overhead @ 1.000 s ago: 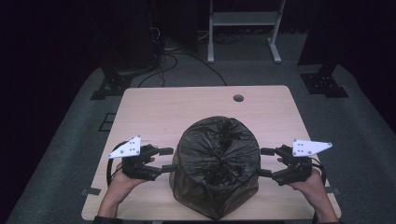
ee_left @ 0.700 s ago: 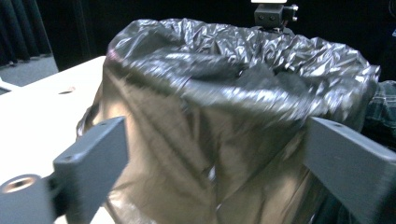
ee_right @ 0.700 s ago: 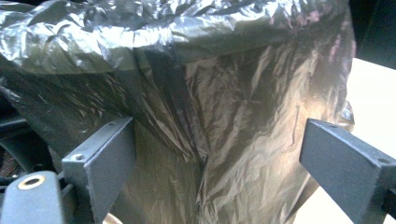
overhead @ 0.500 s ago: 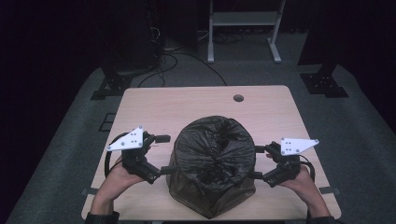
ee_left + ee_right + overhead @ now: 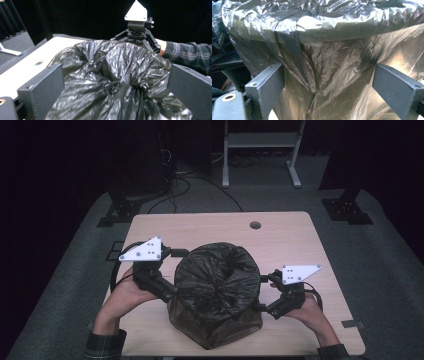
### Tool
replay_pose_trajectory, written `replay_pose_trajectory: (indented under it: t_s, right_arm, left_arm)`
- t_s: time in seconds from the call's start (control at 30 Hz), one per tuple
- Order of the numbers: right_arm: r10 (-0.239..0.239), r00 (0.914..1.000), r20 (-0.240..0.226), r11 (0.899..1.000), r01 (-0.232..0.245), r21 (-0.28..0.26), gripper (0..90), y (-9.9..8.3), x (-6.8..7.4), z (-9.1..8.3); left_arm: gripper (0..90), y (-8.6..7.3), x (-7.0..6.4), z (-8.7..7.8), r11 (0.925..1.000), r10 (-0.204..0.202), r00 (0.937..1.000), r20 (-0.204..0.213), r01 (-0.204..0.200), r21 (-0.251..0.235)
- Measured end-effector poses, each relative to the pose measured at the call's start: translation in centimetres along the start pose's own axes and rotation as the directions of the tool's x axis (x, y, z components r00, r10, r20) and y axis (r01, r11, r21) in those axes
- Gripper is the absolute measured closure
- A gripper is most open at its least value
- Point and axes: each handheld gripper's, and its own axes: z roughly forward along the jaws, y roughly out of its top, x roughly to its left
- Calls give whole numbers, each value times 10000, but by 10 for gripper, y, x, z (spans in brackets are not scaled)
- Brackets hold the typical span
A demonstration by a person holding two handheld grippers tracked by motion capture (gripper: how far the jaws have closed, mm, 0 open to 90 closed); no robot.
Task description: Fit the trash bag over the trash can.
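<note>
Left gripper [image 5: 176, 272] has risen along the unlabelled black bag [image 5: 217, 295].

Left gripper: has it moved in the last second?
Yes. The left gripper has gone up the table toward its far edge, away from the near edge, along the bag.

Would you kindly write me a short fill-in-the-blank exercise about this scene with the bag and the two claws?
1. The crinkled bag on the table is ____ in colour.
2. The left claw and right claw sit on ____ sides of the bag.
3. Both claws have their jaws ____, with bag plastic between them.
4. The small round hole lies on the table's ____ side from the person.

Missing words: black; opposite; open; far
</note>
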Motion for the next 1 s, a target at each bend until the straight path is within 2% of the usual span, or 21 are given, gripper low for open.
replay_pose_trajectory:
  t_s: [0.27,0.57,0.7,0.87,1.0]
  right_arm:
    - [-34,10000,-54,9998,35,179,95,7,-1,15]
    - [-83,9999,-87,9997,85,238,96,13,0,30]
    - [-79,9999,-91,9997,81,218,96,14,0,31]
    - [-60,9999,-112,9997,62,234,96,14,0,32]
    - [-84,9999,-121,9995,88,309,95,17,0,35]
  left_arm:
    - [14,13,3,12,9966,168,9997,172,-181,798]
    - [14,19,6,21,9873,194,9996,193,-222,1570]
    - [14,21,7,25,9804,361,9990,262,-404,1930]
    - [36,22,8,30,9759,377,9984,415,-457,2133]
    - [37,21,10,38,9652,386,9981,470,-494,2568]
